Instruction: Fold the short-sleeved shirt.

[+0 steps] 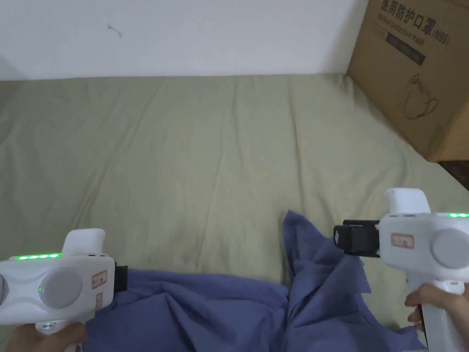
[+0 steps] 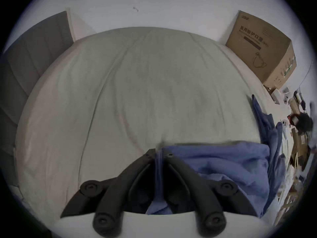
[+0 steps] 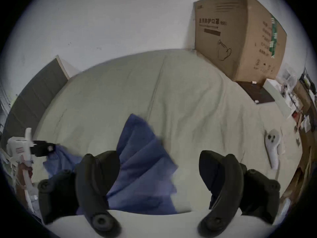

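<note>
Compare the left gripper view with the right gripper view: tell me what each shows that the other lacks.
Left gripper view: the left gripper seen from its own camera, jaws shut on a fold of the blue shirt.

Right gripper view: the right gripper with jaws wide apart, shirt cloth between them unpinched, and a dark board under the box.

Both: the shirt, the greenish sheet, the cardboard box and the white wall.

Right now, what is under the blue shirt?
The blue shirt lies crumpled on a pale green bedsheet, which shows around it. Whatever lies beneath the bunched cloth is covered. The left gripper pinches its edge.
</note>
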Demonstrator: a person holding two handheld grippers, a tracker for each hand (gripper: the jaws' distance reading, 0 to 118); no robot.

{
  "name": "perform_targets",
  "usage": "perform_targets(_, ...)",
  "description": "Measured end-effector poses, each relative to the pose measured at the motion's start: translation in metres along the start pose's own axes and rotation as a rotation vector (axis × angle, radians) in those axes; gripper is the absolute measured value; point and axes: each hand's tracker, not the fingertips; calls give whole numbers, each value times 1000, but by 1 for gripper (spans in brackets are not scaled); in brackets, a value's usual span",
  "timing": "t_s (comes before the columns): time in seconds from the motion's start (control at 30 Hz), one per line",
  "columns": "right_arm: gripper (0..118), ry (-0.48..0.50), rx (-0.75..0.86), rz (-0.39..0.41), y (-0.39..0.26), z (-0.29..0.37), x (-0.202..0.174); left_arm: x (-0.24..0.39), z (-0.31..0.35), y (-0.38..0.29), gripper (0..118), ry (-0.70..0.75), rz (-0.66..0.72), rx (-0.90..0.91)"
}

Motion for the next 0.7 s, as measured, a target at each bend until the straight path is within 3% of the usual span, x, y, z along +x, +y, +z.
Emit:
perform_targets(0.07, 96, 24, -72, 18, 16, -23, 3, -2, 5, 3, 5, -8, -9, 13)
perform_targets(0.23, 88, 81, -292, -48, 16, -88, 11, -6, 5, 7, 5, -25, 23, 17)
perform_targets(0.27, 77, 77, -325, -37, 10, -94, 7, -6, 4, 7, 5, -24, 24, 13)
perform_targets(0.3, 53, 91, -359, 1, 2, -103, 3, -6, 4, 7, 5, -20, 19, 9)
perform_targets(0.37, 47, 25, -321, 76, -5, -106, -4, -7, 1, 7, 5, -12, 0, -2)
perform_targets(0.4, 31, 40, -328, 67, 0, -104, -2, -7, 3, 8, 5, -11, -4, -3)
perform_targets(0.43, 5, 31, -315, 72, 4, -98, -1, -9, 5, 8, 5, -13, -4, -3)
perform_targets(0.47, 2, -3, -298, 88, 8, -93, 1, -10, 6, 9, 5, -15, -1, -3)
perform_targets(0.53, 2, 57, -298, 7, 18, -80, 13, -12, 18, 14, 5, -10, 10, 8)
perform_targets(0.7, 2, 23, -168, 27, 37, -14, 18, -20, 69, 28, 5, 49, -25, 93)
